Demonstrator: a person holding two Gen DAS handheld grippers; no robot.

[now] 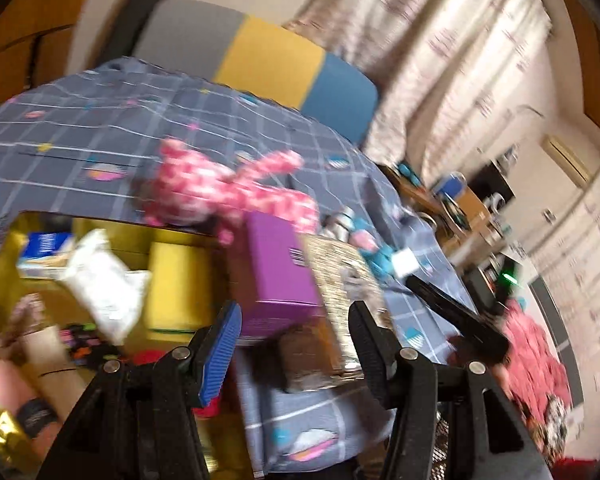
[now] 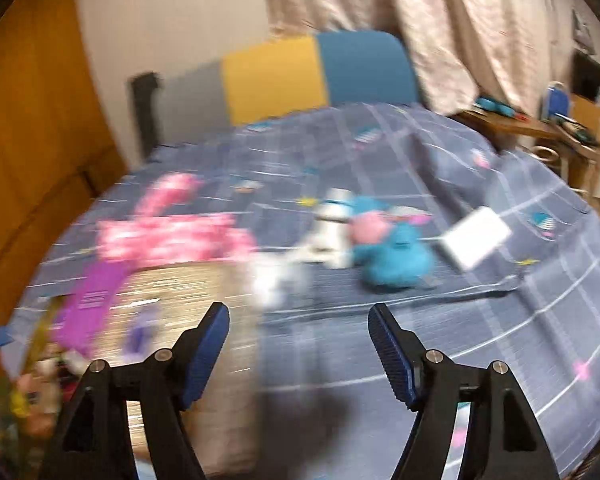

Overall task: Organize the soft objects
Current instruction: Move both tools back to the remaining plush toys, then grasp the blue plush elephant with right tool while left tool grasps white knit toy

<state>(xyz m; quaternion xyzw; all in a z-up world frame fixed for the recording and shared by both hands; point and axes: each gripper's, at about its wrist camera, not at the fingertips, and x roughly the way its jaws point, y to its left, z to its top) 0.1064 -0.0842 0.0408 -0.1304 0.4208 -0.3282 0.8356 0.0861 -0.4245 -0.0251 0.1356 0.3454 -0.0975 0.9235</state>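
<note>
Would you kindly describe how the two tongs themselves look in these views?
Both the left tongs and the right tongs have black angular frames with round silver pivot bolts. The fingers carry ribbed blue pads. No cables or sleeves show.

A grey, yellow and blue padded headboard [image 2: 300,80] is standing at twelve o'clock, pale patterned curtains [image 2: 440,20] are hanging at one o'clock, and a cluttered wooden table [image 2: 540,128] is sitting at two o'clock.

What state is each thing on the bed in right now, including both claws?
left claw: open, empty
right claw: open, empty
pink plush: lying on bedspread, ungrasped
blue plush: lying on bedspread beside white plush
purple box: closed, tilted
gold box: open, holding items
</note>
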